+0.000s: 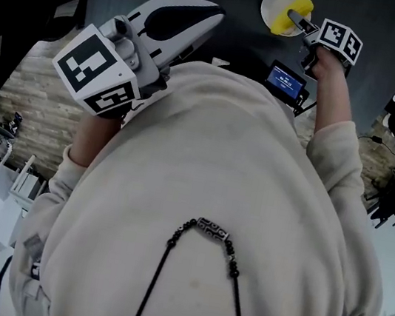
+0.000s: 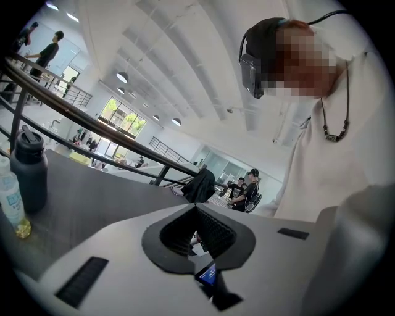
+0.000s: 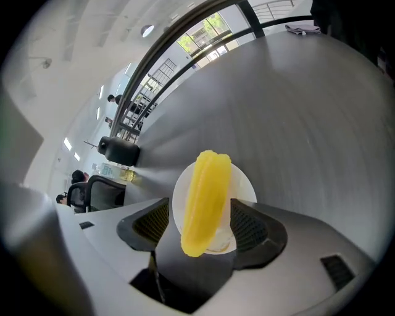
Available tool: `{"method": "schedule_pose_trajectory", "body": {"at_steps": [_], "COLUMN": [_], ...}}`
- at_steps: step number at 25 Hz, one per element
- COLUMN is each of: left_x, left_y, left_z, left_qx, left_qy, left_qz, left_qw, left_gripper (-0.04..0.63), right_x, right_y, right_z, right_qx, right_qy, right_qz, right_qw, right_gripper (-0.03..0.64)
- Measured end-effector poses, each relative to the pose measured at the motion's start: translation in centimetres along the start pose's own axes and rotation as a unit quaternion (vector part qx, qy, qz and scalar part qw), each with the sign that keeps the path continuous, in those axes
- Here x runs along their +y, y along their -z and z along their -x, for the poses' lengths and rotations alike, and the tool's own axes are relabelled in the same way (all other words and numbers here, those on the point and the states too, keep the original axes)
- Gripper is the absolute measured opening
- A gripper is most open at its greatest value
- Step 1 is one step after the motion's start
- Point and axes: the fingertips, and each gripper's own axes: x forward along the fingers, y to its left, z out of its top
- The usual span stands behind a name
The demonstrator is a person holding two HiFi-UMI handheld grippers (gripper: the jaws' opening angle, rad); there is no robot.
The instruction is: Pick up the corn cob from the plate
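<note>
**Right claw straddling the corn cob**

The right claw (image 3: 202, 217) is pointing down with its jaws spread wide, one on each side of the corn cob (image 3: 205, 197), probably so they can close across its width. The cob is lying ungripped on the white plate (image 3: 245, 185) on the dark tabletop (image 3: 296, 111). The left claw (image 2: 196, 210) is hovering by the person's chest, out of the way, its jaws together and empty.

Yellow corn cob (image 3: 207, 200), smooth and plastic-looking, lies lengthwise across a small round white plate (image 3: 245, 185). Its near end overhangs the rim and its far end just passes the opposite edge. The plate sits flat on the dark grey worktop (image 3: 296, 111). The cob is between the spread jaws of the right gripper (image 3: 200, 225), ungripped.
</note>
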Motion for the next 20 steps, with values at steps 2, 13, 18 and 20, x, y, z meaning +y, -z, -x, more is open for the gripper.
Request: {"method": "schedule_pose_trajectory", "body": {"at_steps": [2, 13, 18, 20], "left_x": [-0.2, -0.4, -0.1, -0.2], "left_y": [0.0, 0.0, 0.1, -0.1], "left_z": [0.1, 0.8, 0.5, 0.3], "left_qx": [0.001, 0.002, 0.004, 0.006], "left_qy": [-0.001, -0.009, -0.004, -0.003], "left_qz": [0.0, -0.002, -0.001, -0.005], "left_qw": [1.0, 1.0, 1.0, 1.0], "left_gripper": [0.003, 0.003, 0.003, 0.003], "right_x": [-0.3, -0.3, -0.3, -0.1], "right_y": [0.2, 0.0, 0.6, 0.6], "right_z": [-0.1, -1.4, -1.9, -1.9], "right_qx": [0.005, 0.015, 0.035, 0.035], "right_qy": [0.003, 0.002, -0.026, -0.025], "right_qz": [-0.001, -0.009, -0.004, 0.0], "right_qw": [1.0, 1.0, 0.999, 0.999], "right_gripper": [0.299, 0.298, 0.227, 0.222]}}
